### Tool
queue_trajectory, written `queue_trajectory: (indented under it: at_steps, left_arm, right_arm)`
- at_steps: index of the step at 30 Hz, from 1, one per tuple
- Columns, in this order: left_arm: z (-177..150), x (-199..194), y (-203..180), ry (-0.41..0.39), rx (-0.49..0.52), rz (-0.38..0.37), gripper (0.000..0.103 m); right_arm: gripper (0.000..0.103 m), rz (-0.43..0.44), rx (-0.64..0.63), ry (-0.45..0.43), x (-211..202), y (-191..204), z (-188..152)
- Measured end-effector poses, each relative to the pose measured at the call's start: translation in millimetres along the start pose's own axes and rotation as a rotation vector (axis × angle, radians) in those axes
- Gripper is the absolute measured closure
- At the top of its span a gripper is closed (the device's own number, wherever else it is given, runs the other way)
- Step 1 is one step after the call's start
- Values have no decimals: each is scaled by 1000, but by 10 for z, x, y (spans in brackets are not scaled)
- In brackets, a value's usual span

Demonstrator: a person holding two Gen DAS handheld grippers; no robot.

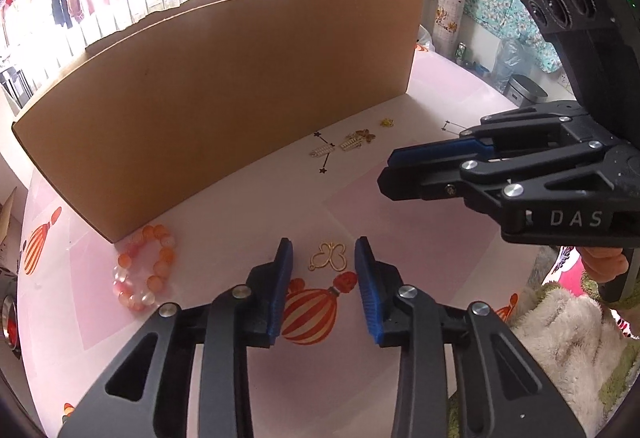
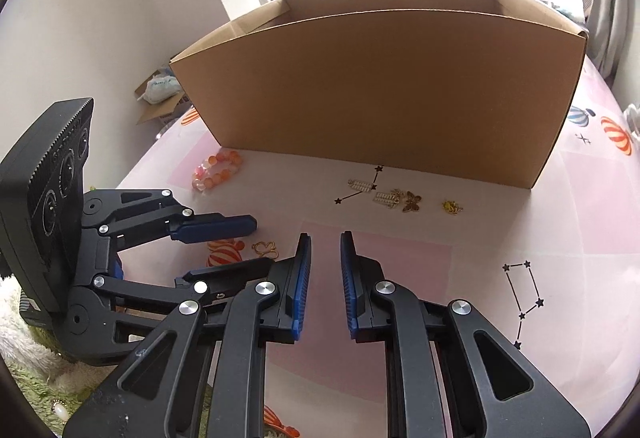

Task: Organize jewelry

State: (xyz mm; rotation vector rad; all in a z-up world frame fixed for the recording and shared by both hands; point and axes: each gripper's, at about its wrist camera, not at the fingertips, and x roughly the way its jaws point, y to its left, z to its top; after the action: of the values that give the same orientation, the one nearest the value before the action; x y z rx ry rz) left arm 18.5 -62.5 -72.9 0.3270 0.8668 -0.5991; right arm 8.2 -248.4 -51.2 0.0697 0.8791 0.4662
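We see a thin gold butterfly-outline charm (image 1: 328, 257) lying flat on the glossy pink counter (image 1: 400, 206), between the ribbed blue pads of the left hand-held gripper (image 1: 324, 258) — jaws narrowly apart, not touching it. The right hand-held gripper (image 2: 325, 250) stands slightly parted, holding nothing. A beaded orange bracelet (image 1: 146, 266) sits at the plain cardboard box's (image 1: 224, 78) corner; small gold charms (image 2: 394, 198) along its front wall are hard to make out.

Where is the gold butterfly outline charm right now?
In the left wrist view, the gold butterfly outline charm lies on the table between the left gripper fingertips, right of the bead bracelet.
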Motion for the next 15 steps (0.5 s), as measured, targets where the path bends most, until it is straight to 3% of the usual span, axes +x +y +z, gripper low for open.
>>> queue_trajectory:
  at_steps: [5,15]
  left_arm:
    - [15,-11,-33,23,31,8,87]
    - [-23,-48,-67,27,57,25,88]
  right_arm:
    - [87,17,32,-12,6,-73,-19]
    - [85,23,59,-46,-107,-148,-28]
